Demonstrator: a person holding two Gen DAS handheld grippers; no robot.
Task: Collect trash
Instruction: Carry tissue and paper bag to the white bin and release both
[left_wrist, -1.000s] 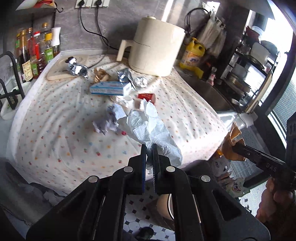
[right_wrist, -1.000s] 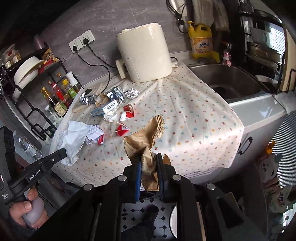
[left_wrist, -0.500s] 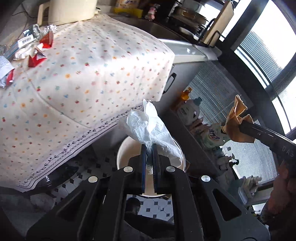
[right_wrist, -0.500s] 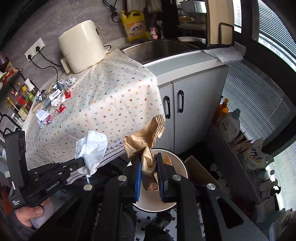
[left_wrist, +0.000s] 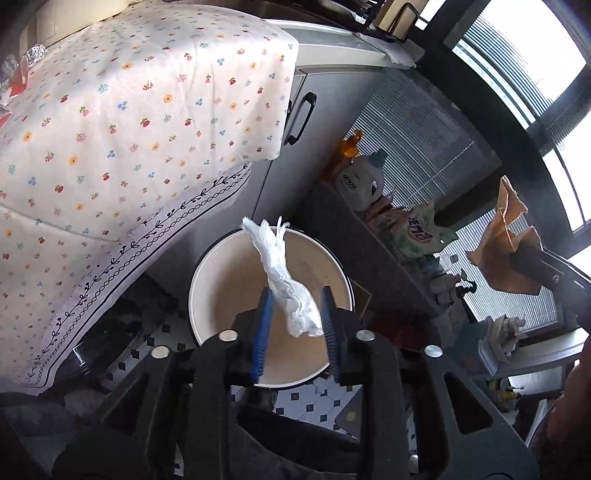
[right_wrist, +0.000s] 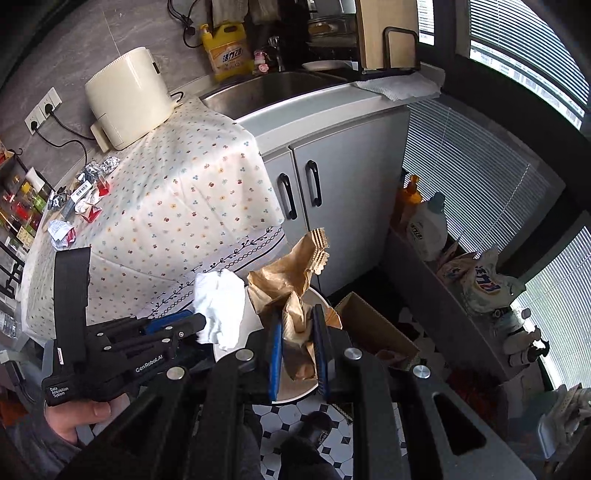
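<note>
Left gripper (left_wrist: 295, 325) is over the white bin (left_wrist: 221, 266) on the floor, and its fingers (left_wrist: 263, 325) have just been spreading apart. The crumpled white tissue (left_wrist: 284, 280) is hanging in the gap between them, barely brushing the right-side pad if at all. Nothing is pinching it now, so I'd call it released and about to drop into the bin right below the tips.

Right gripper (right_wrist: 298, 343) has its fingers pinching the crumpled brown paper bag (right_wrist: 291, 291) low down, with most of the bag sticking up and out past the fingertips. The bin rim (right_wrist: 317, 295) peeks out just beyond and under those fingers, so it looks lined up for a drop too.

Handling-wise, both are featherweight and totally soft. The tissue squashes to nothing, so it can cling to a rubbery pad instead of falling; a little shake may be needed. The brown bag is stiffer and crinkly, springs back a bit, and grabbing a bunched fold near the middle like this seems the safest hold. Neither is fragile or slippery.

More trash waits up on the counter (right_wrist: 177, 192) under the flowery cloth: foil balls, red wrappers (right_wrist: 94, 212) and paper scraps (right_wrist: 61, 230), well off to the left of the fingers and behind them.
</note>
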